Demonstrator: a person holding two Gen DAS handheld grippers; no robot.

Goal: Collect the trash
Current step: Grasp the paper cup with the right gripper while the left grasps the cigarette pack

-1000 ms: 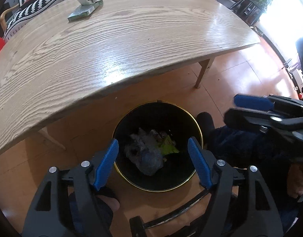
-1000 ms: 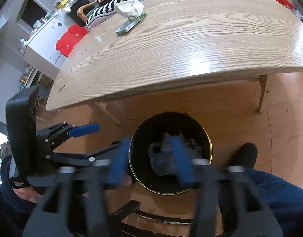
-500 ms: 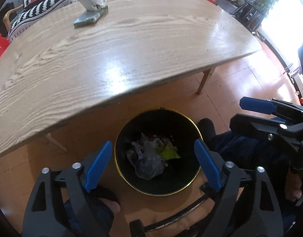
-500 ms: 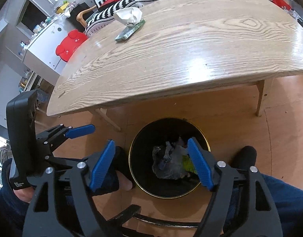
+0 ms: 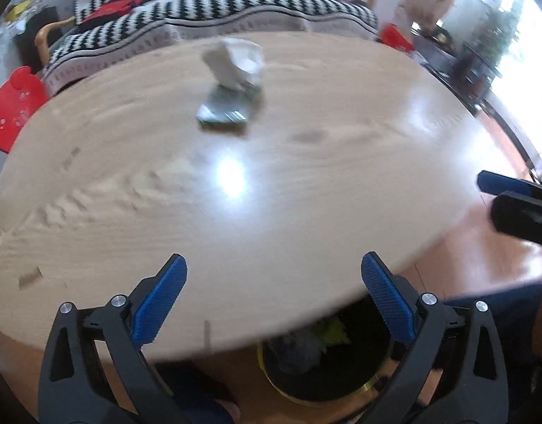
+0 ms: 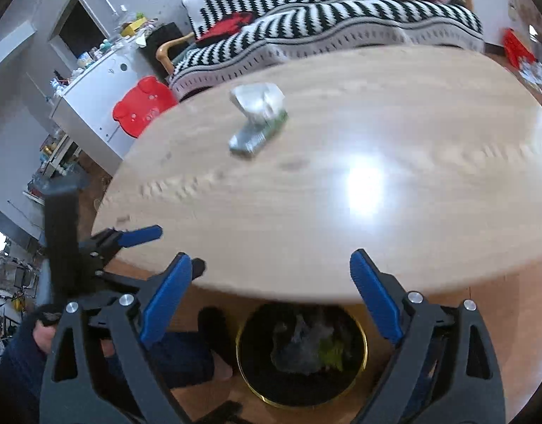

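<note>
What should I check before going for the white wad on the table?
1. Left claw empty: ok, jaws opening, nothing between them.
2. Right claw empty: ok, jaws opening, nothing between them.
3. Crumpled white wad located: ok, it sits on the green packet toward the far side of the wooden table.
4. Path across the tabletop: ok, nothing lies between the claws and the wad.
5. Bin ready: ok, on the floor partly under the near table edge, trash already in it, room left.
6. Whether wad and packet are stuck together: cannot tell, picture is blurred.
</note>
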